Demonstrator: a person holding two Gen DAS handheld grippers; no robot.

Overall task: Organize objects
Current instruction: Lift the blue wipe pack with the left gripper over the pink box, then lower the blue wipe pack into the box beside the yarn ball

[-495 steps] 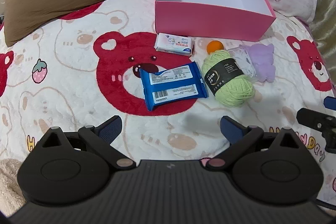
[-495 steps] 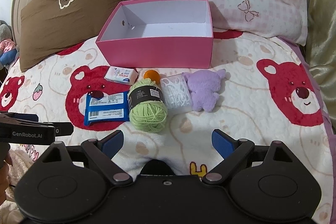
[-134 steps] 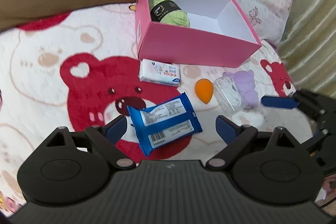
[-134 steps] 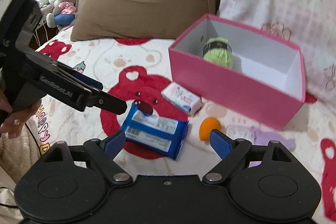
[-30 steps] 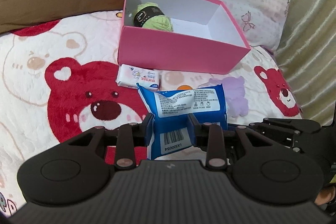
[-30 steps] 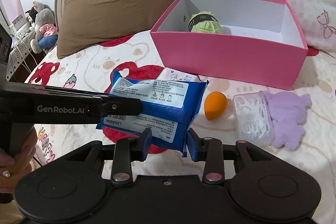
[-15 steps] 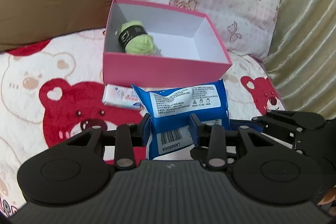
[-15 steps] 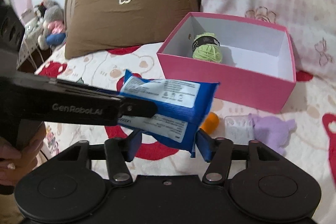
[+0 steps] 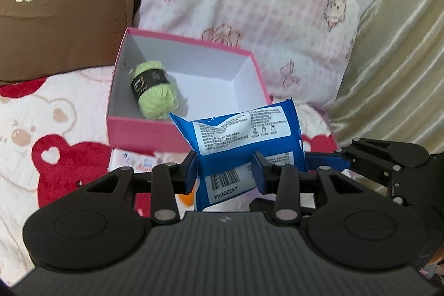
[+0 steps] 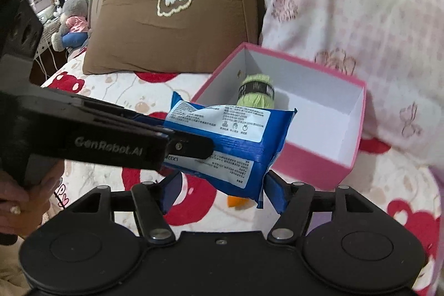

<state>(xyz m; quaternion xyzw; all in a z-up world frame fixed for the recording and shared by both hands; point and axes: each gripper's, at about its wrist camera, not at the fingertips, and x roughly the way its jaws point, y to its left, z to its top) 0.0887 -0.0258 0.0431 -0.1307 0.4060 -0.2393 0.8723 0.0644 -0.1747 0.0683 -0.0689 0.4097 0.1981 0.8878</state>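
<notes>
I've got the blue pack [image 9: 241,140] up off the bed, my left gripper [image 9: 225,171] clamped on its lower end, both blue pads pressed into the wrapper with the barcode label hanging below them. My right gripper [image 10: 219,192] sits under the pack with its fingers [image 10: 273,192] spread wider than the pack, and I can't tell whether they touch it. From the right camera the left gripper [image 10: 191,144] comes in from the side, a hand [image 10: 25,196] on its handle. The pack hangs in front of the pink box [image 9: 144,129], just short of its near wall. Inside the box the green yarn [image 9: 155,93] lies toward the left end, the rest showing white floor. The box sits on a bedspread [image 9: 55,118] printed with red bears, pale and quilted. A small white packet [image 9: 133,162] lies by the box's near wall, and an orange thing [image 10: 234,201] peeks out below the pack. Behind the box, a brown pillow [image 10: 177,15] with a cloud patch and a pink checked pillow [image 9: 249,4] lean side by side. Gold curtain [image 9: 394,68] on one side; plush toys [image 10: 69,15] across the room on the other.
</notes>
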